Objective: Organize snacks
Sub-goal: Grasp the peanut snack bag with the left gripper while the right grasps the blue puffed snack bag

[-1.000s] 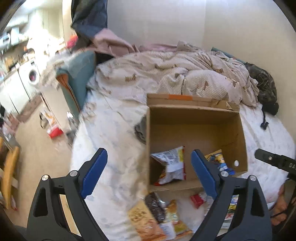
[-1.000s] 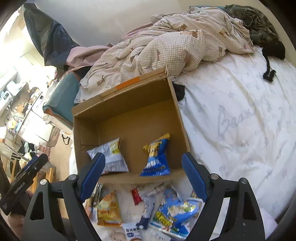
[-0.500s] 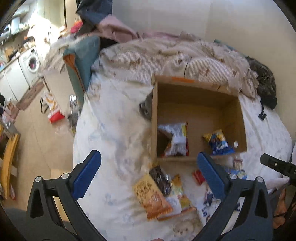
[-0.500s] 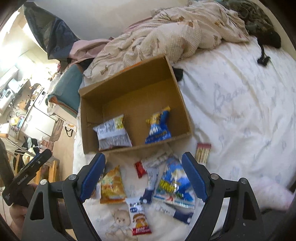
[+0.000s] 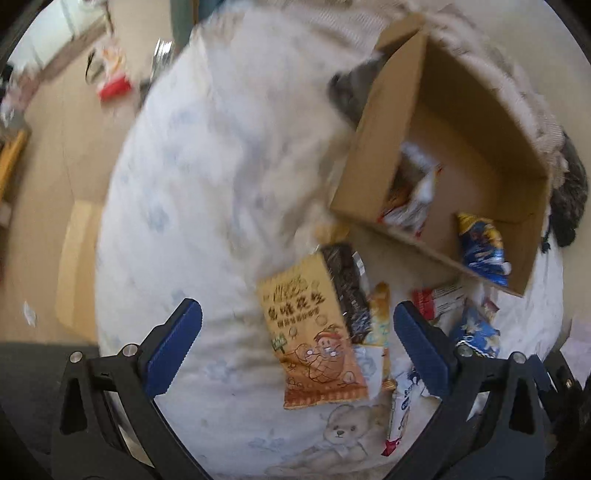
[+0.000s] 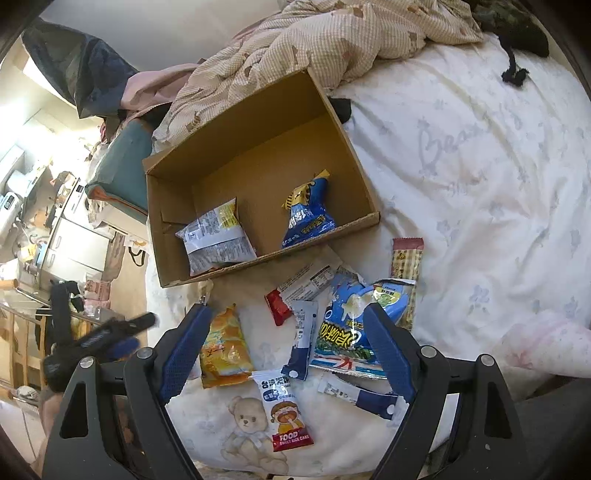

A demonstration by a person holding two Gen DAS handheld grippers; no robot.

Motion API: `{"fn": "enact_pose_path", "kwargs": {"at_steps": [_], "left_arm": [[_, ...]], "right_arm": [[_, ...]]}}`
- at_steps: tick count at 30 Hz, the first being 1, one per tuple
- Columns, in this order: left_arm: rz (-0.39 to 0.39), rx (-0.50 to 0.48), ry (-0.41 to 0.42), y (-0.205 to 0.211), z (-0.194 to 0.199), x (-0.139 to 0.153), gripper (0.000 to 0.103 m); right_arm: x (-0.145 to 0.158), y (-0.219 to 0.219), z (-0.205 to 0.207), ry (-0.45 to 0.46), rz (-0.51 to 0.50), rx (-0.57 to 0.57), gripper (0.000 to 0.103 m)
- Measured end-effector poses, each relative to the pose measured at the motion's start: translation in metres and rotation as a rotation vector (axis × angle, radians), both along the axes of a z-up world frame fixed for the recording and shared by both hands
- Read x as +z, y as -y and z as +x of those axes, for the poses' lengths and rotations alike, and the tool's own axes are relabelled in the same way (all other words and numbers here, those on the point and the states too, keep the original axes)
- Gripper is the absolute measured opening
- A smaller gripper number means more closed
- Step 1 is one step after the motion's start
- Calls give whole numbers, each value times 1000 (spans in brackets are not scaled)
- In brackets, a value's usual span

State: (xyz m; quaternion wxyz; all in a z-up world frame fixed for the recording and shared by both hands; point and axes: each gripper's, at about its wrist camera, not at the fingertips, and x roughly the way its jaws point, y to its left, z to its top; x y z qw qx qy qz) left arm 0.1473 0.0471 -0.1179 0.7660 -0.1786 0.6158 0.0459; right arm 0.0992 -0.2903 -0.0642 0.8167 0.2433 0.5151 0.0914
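Barely begun: only a silver-grey packet [image 6: 216, 236] and a blue packet [image 6: 308, 216] inside the open brown cardboard box [image 6: 354, 147]. About nine loose snack packets [image 6: 225, 349] left on the white bedsheet [image 6: 480, 177]. Left gripper [image 5: 297, 339] and right gripper [image 6: 288, 349] both spread wide, empty.

Pale bedsheet [image 6: 480, 155] with faint blue flowers and a printed teddy bear [image 6: 247, 424], spread over the bed. Rumpled checked beige duvet [image 6: 332, 40] heaped by a plain white wall [image 6: 166, 26]. Tan floor [image 5: 55, 122] beside the bed. Bright daylight over cluttered white cabinets [image 6: 74, 240] at far left.
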Motion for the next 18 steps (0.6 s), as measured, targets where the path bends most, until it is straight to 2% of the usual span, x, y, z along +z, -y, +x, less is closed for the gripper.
{"fn": "enact_pose_path", "kwargs": {"at_steps": [1,3,4,5,6,8,12,15,18], "left_arm": [[-2,15,-36,0,0,-10,100],[-12,28,-88,0,2,-24,89],[-23,30,-111,1,3,-30,87],[-39,30,-134,2,4,-35,80],[-60,30,-145,3,4,-39,68],[-98,27,-147,5,4,-40,50],[-91,-6,-128,8,0,-32,33],[-58,-18,-99,6,-6,-21,30],[11,-40,-13,5,-10,4,30]], "right_arm": [[-1,-1,0,-1,0,2,87],[-1,-2,2,-1,-2,9,87],[-1,-3,2,0,-4,12,87],[-1,-3,3,1,-6,14,87],[-2,-4,3,1,-7,16,87],[-2,-5,4,-2,-8,18,87],[-4,-4,6,-11,-4,15,87],[-5,-4,6,-14,-4,13,87],[-3,0,6,-9,-5,-4,87]]}}
